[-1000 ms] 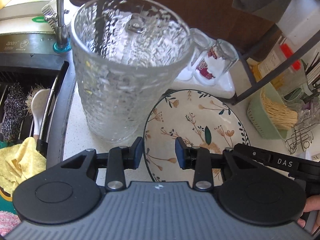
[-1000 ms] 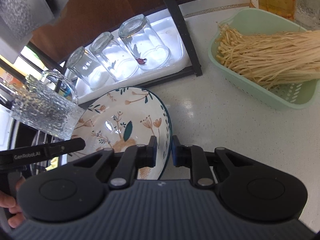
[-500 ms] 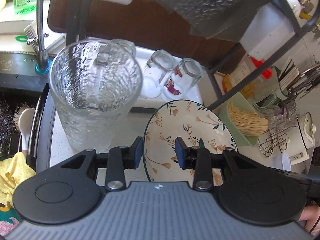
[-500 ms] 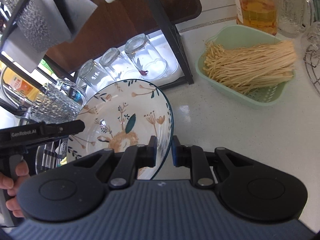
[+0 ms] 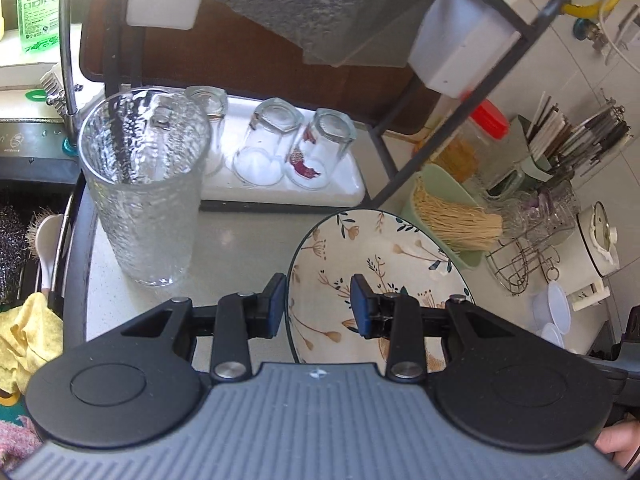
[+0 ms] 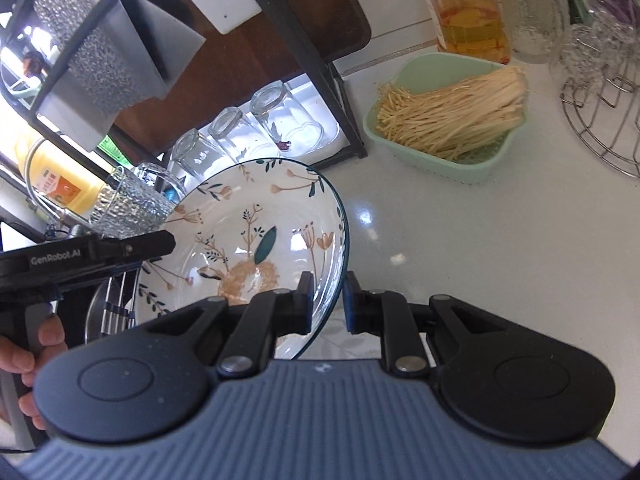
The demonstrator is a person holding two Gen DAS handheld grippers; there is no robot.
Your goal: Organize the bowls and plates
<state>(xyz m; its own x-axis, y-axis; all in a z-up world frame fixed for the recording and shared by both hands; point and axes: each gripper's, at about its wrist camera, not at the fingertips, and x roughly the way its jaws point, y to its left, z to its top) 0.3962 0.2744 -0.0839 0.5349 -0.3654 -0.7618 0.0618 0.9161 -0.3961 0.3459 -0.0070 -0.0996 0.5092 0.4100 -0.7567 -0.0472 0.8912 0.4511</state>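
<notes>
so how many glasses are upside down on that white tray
3 clearly, in a row on the white tray: one nearest the rack post, one in the middle, one half hidden behind the tall glass. Another may be hidden there.

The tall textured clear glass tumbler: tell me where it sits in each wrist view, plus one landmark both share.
Left wrist view: the tall textured clear glass tumbler stands upright at left, large, beside the sink edge.
Right wrist view: the tumbler shows small at the left edge, behind the floral bowl.
Shared landmark: the white tray of upturned clear glasses under the black rack.
</notes>
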